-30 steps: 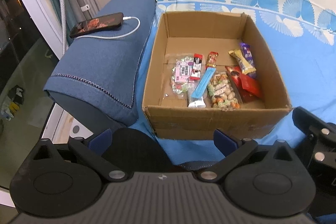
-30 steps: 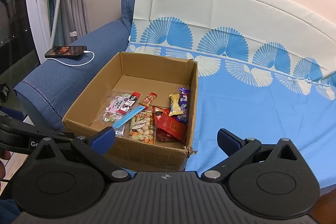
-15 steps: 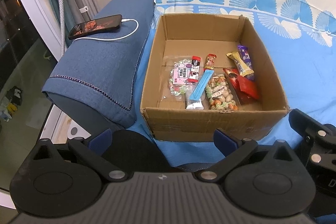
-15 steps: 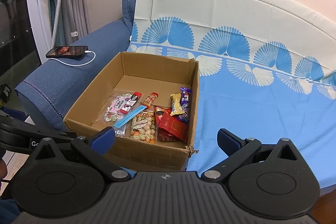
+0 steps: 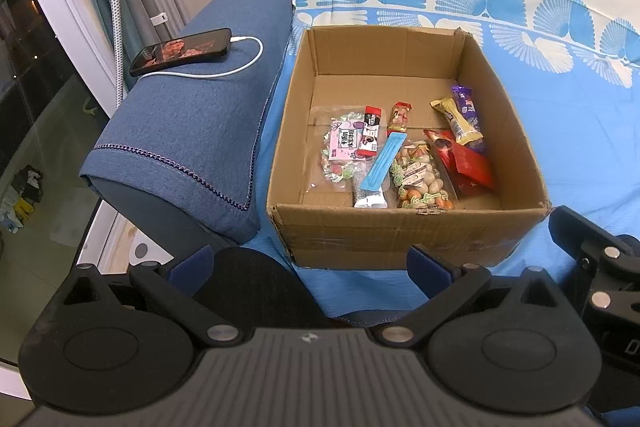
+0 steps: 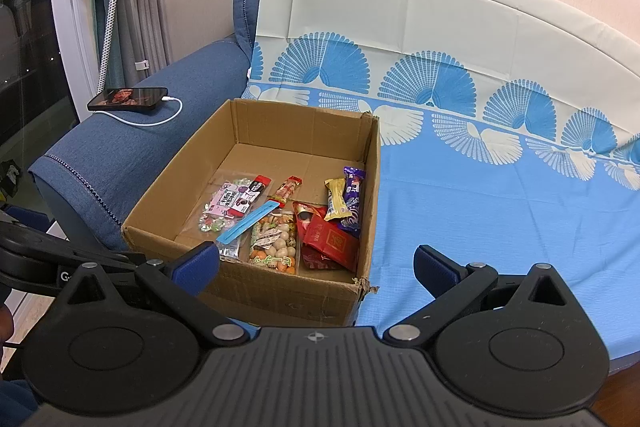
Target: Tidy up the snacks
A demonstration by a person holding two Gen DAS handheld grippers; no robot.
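— Cardboard box [image 5: 404, 231] at centre frame, on the blue patterned sofa cover [image 6: 500, 195]: we see the snacks lying on its floor, toward the near wall.

— We count a pink candy bag [image 5: 343, 147], a blue stick pack [image 5: 383, 161], a nut bag [image 5: 420, 179], a red packet [image 5: 466, 163] and a purple bar [image 5: 468, 113].

— And our grippers?

— Left gripper [image 5: 310, 261] and right gripper [image 6: 316, 265], both low in frame, jaws spread wide, holding nothing, short of the box. A phone [image 5: 182, 51] charges on the armrest [image 5: 192, 131], upper left.
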